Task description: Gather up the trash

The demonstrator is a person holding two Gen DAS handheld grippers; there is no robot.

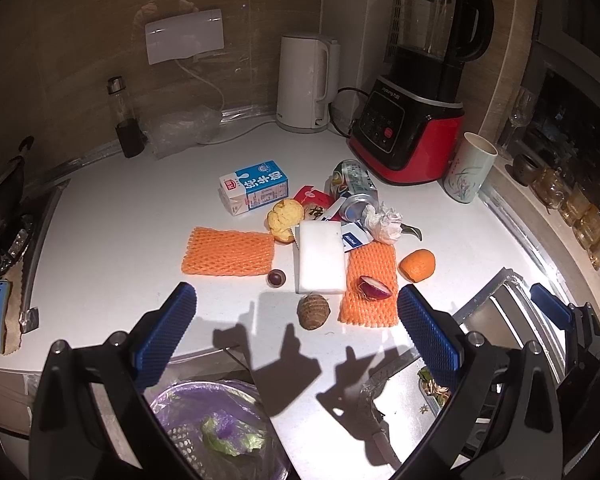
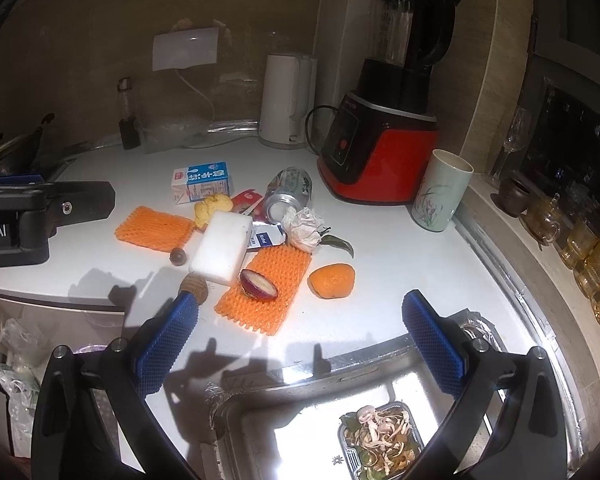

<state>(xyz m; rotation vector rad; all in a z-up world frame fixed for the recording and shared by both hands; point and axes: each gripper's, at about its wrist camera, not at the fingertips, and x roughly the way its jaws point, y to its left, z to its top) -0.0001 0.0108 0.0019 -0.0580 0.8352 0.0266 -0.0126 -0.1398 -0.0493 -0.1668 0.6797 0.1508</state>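
Observation:
Trash lies scattered on the white counter: a blue milk carton, a crushed can, crumpled tissue, two orange foam nets, a white foam block, an onion half, an orange peel, a brown taro and a yellow pastry. My left gripper hovers open, short of the taro, holding nothing. My right gripper is open and empty, near the foam net with the onion half.
A red blender, white kettle, patterned cup and sauce bottle stand at the back. A purple-lined bin sits below the counter edge. The sink holds a tray of food scraps.

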